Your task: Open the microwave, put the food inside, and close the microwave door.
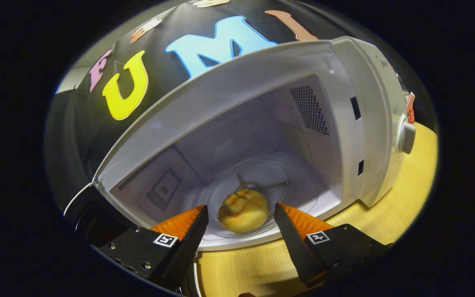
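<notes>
Microwave sitting on the wooden bench, door swung open. Bun resting on the glass turntable inside — near the front. Gripper hovering wide open, fingers flanking the bun, gripping nothing.

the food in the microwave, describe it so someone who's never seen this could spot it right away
Find the white microwave standing open on the wooden table. On the glass turntable inside lies a round yellowish bun, just ahead of the open gripper. It is the one loose, rounded thing in the pale cavity.
</notes>
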{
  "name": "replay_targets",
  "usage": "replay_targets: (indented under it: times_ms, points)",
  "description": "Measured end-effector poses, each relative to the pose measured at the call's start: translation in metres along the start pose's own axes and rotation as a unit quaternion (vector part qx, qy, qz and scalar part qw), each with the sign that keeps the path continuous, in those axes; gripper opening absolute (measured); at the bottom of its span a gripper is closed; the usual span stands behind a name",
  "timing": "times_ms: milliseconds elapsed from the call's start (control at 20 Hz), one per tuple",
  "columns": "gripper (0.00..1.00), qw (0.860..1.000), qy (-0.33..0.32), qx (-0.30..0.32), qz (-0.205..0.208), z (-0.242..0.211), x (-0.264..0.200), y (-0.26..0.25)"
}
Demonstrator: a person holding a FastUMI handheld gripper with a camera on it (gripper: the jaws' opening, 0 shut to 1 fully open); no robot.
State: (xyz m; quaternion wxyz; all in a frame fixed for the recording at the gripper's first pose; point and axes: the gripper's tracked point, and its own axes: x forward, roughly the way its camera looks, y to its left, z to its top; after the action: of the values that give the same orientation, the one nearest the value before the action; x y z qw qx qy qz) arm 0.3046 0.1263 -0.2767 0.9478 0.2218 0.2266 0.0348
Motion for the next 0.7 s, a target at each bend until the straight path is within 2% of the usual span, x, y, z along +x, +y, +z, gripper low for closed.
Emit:
replay_targets:
  times_ms: [300,700]
  points:
    - [0.97,0.997,-0.023,-0.058,0.041,0.025,-0.083,0.028]
    - [0.97,0.987,-0.077,-0.121,0.070,0.046,-0.199,0.056]
